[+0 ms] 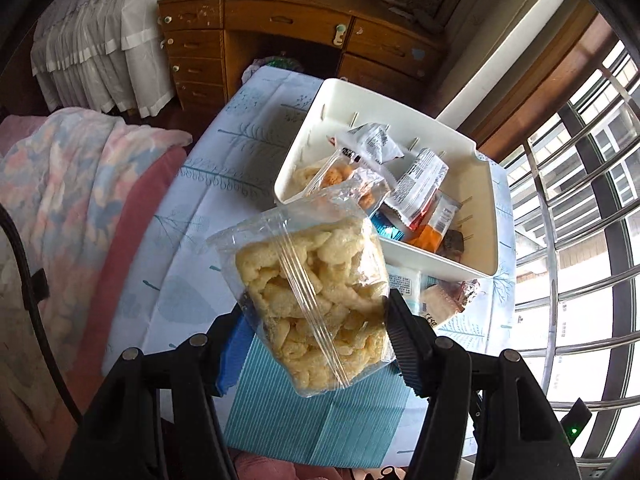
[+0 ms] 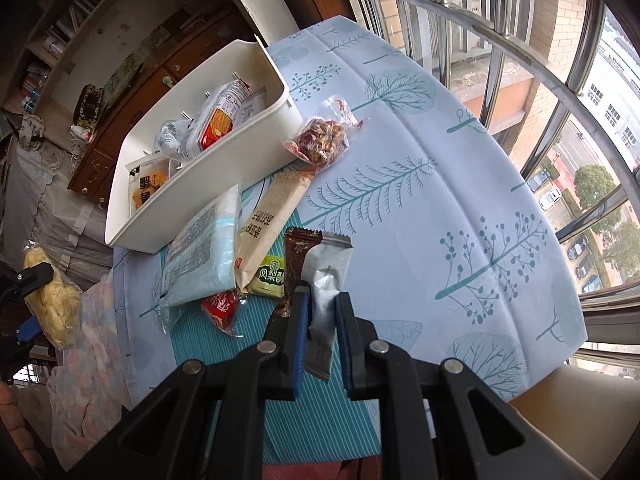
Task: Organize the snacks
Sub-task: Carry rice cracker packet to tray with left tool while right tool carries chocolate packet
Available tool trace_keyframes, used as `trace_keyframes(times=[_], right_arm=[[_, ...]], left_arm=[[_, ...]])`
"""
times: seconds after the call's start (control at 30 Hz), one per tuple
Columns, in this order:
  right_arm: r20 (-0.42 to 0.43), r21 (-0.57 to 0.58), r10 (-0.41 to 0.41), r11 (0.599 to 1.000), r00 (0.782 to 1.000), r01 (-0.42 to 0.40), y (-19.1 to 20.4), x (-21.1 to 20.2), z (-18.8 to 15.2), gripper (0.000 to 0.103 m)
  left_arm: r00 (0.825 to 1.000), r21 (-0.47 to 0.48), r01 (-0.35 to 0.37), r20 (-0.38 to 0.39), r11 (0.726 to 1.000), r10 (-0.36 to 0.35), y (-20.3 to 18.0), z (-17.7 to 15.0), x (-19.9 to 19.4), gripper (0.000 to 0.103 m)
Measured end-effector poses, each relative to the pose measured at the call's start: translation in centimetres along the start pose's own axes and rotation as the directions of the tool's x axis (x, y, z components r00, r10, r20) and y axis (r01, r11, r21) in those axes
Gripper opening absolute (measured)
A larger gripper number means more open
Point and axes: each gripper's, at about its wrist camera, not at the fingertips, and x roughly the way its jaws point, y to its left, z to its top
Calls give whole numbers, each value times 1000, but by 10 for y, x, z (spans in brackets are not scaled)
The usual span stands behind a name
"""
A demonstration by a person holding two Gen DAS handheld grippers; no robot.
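Left wrist view. Left gripper (image 1: 316,320) clamped on a clear bag (image 1: 308,300) of pale yellow puffed crisps, lumpy and curled; crinkled film, one fold seam running slantwise down its face. Black ribbed finger (image 1: 404,344) presses the bag's right edge; the other finger is mostly hidden behind the bag. Bag is held clear above the table (image 1: 168,264), which wears a smooth white cloth printed with teal trees and a ribbed teal stripe panel under the gripper. Ahead and to the right of the gripper: white plastic bin (image 1: 312,120), rectangular, rounded corners, small pegs along its inner wall. Inside lie crumpled packets, clear, white and orange. Just beyond the right finger, flat packets rest on the cloth against the bin's near wall.

Right wrist view. Right gripper (image 2: 322,320) closed tight on a silver packet (image 2: 326,284), slim, matte foil, serrated top edge; blue pads (image 2: 301,340) pinch its sides. Packet stands upright between the fingers, lifted off the table (image 2: 440,168). Directly behind it, a brown foil bar (image 2: 298,252). Left of the gripper, a loose heap: green packet (image 2: 270,276), long tan sleeve (image 2: 276,216), soft pale-blue pack (image 2: 204,252), red packet (image 2: 222,308). Further ahead-left, the bin (image 2: 224,164), and beside its wall a clear bag of reddish-brown nuts (image 2: 322,140).
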Motion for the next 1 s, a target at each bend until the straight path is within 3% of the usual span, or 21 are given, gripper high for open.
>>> trace_keyframes(times=[0.27,0.43,0.67,0.87,1.0], right_arm=[[110,-36,24,999,994,-20,12,-24,23,14],[173,-60,46,998,984,-37,28,-28,43,14],[265,-143,94,988,960,-57,62,-27,70,14],[327,-221,160,971,931,-89,87,-16,89,14],[342,-258,162,963,926,-73,100,-1,99,14]], left_arm=[[995,120,-20,102,993,8,-26,29,-30,61],[992,166,-1,121,986,-20,-38,57,-30,61],[989,223,-6,146,975,-27,-50,90,-9,61],[992,217,-7,124,976,-21,-48,109,26,61],[989,224,-11,145,974,-22,-47,118,45,61]])
